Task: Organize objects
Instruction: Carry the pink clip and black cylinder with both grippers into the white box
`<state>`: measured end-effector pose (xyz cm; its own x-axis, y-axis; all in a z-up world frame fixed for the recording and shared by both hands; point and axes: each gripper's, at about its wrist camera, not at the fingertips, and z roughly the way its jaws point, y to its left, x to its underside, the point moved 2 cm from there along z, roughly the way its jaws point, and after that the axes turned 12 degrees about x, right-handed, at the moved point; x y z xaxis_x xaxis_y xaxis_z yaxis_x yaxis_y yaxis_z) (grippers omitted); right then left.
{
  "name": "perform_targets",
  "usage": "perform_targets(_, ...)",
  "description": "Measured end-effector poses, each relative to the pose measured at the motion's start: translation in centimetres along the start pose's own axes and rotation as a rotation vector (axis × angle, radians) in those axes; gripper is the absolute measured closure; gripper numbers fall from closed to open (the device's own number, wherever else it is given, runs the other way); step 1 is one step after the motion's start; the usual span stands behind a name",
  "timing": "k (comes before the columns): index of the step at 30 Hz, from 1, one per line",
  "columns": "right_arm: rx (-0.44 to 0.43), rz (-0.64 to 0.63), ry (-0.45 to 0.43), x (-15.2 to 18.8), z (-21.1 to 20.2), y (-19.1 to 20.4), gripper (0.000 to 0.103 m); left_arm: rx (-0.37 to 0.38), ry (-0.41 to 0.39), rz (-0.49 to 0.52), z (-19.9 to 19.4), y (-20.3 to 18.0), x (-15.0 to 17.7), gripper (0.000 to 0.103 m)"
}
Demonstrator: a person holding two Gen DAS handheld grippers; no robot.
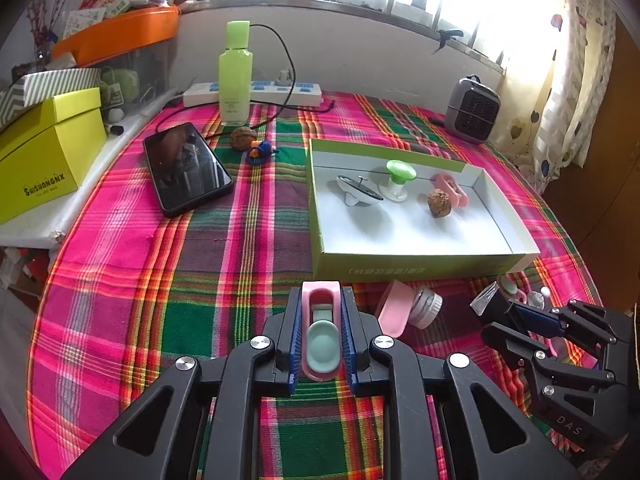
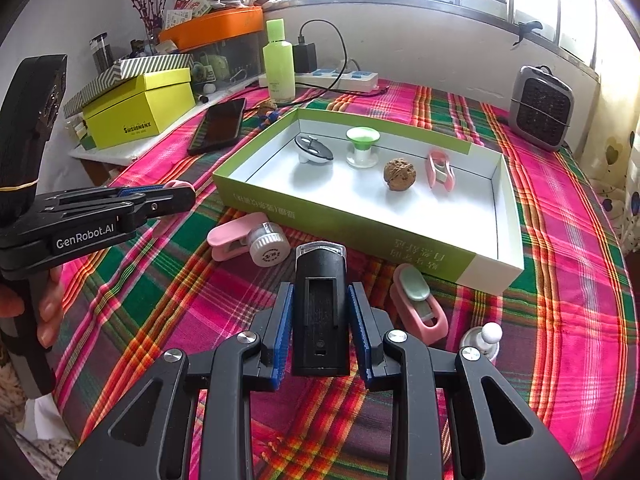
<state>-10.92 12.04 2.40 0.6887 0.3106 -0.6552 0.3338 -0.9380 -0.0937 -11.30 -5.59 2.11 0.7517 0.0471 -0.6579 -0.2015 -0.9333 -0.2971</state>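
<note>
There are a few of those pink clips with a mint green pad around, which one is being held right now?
The pink clip with the mint green pad clamped in the left hand-held gripper. One like it lies loose on the plaid cloth, and a pink clip lies inside the green-rimmed box.

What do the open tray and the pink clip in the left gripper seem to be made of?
Open tray: probably cardboard, smooth printed green outside and matte white inside, with thin folded walls. Pink clip, held in the left gripper: likely moulded plastic, with a slightly glossy surface, rounded edges and a pale green pad.
</note>
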Motion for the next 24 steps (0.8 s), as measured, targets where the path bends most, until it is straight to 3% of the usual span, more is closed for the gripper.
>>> perform_targets(24,0.069,0.102,-0.013,-3.3,0.2,-5.3,0.074,0.058,0.0,0.043,2.2,-2.9,-3.7,0.087)
